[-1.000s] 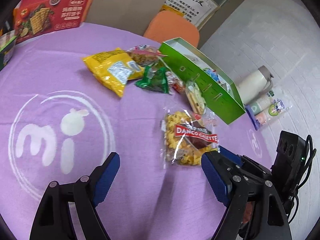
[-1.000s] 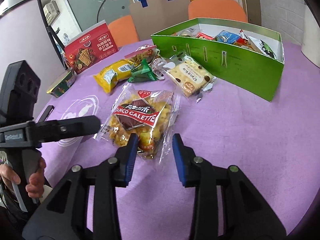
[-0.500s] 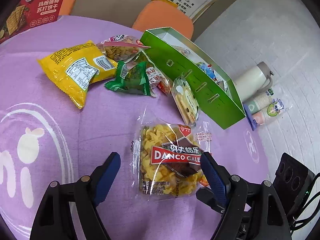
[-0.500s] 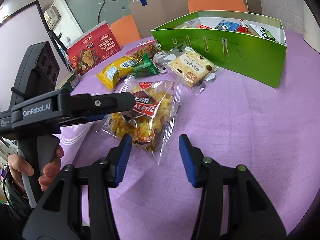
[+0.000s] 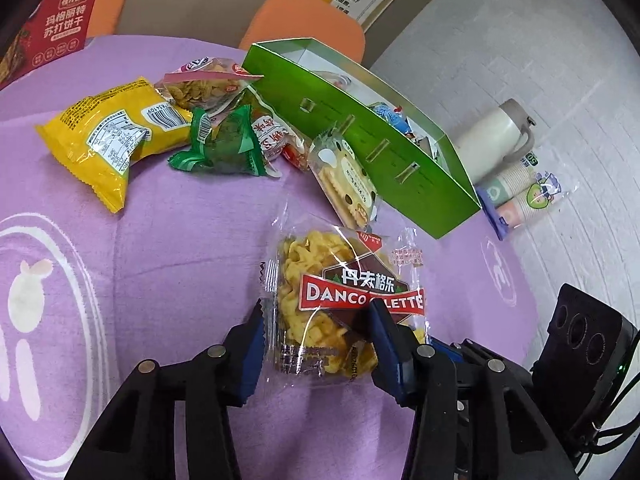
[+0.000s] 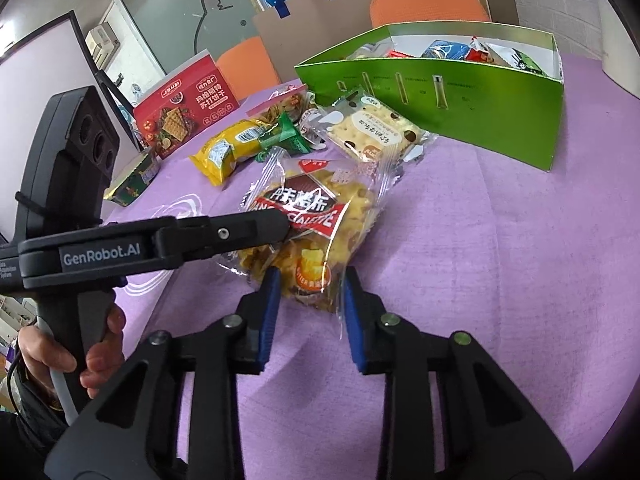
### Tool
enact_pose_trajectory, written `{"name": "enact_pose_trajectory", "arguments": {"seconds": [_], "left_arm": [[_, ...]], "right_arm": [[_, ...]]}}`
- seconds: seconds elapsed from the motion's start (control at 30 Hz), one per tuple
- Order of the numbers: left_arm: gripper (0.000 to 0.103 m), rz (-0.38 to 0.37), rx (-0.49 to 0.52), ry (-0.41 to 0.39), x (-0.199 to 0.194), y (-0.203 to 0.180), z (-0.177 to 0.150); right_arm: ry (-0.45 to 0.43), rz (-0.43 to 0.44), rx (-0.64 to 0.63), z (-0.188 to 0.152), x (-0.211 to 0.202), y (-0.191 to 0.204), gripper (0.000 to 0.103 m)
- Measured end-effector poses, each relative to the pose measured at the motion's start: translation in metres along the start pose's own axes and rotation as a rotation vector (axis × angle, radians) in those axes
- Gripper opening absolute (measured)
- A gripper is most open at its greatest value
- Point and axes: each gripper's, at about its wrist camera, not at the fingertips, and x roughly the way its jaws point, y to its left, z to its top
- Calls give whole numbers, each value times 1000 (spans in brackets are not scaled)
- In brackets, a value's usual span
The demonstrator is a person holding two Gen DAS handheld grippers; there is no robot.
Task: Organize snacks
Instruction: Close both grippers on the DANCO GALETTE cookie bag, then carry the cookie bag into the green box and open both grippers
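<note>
Both grippers straddle the chip bag [image 5: 340,300]: left gripper [image 5: 318,344] apparently pinching it, right gripper [image 6: 308,304] open. Cracker packet [image 6: 376,132] lies before the green box [image 6: 460,88].

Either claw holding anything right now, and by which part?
Neither has closed yet: both left claw and right claw straddle the Danco Galette bag's near end.

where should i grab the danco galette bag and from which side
Grip the Danco Galette bag by its near end, coming in low from the near table edge. It lies flat on the purple tablecloth, and that end already sits between the open fingers of both the left gripper and the right gripper.
</note>
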Motion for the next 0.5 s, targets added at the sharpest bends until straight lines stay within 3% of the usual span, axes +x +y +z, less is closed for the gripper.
{"name": "enact_pose_trajectory", "arguments": {"seconds": [0.23,0.5], "left_arm": [[43,28,34,-38,-6,-24,5],[43,0,82,-114,-24,-50,59]], "right_arm": [[-76,-25,-37,22,-24,3,27],[-189,-33,-72,85,-34,-5,26]]}}
